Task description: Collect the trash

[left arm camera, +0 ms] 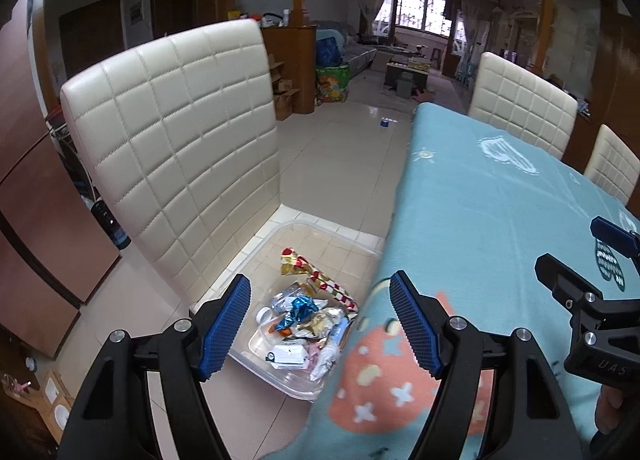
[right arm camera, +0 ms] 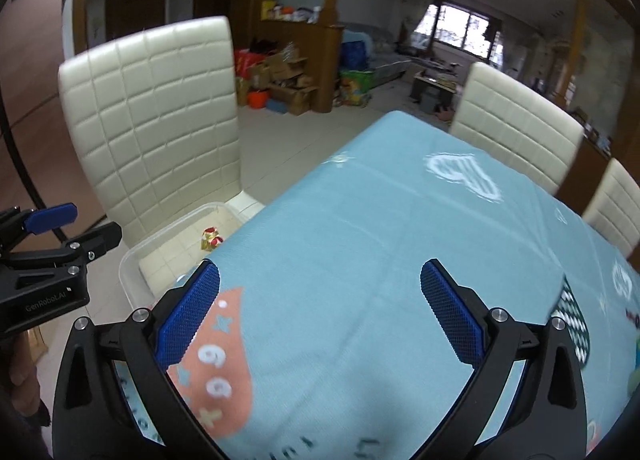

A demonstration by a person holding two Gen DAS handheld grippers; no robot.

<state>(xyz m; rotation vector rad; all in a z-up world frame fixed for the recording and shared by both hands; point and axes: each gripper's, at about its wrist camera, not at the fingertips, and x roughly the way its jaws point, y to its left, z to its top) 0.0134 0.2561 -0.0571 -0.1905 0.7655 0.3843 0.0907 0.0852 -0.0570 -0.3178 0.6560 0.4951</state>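
A clear plastic bin [left arm camera: 276, 374] stands on the seat of a cream chair [left arm camera: 172, 132], beside the table's edge. Inside lies a heap of trash [left arm camera: 308, 312]: foil wrappers, a red-and-gold wrapper, white paper scraps. My left gripper [left arm camera: 320, 280] hovers above the bin and the table edge, open, with nothing between its blue pads. My right gripper [right arm camera: 320, 266] is over the light blue tablecloth [right arm camera: 380, 220], open wide and empty. In the right wrist view the bin [right arm camera: 132, 260] shows at the left with one red-and-gold wrapper [right arm camera: 211, 238] visible; the rest is hidden behind the table.
Two more cream chairs [right arm camera: 516, 128] stand along the table's far side. Beyond the chair lies tiled floor [left arm camera: 340, 148], with cardboard boxes [right arm camera: 288, 80] and bags by a wooden partition. A wooden cabinet [left arm camera: 40, 220] stands to the left. A hand [right arm camera: 20, 376] holds the left gripper.
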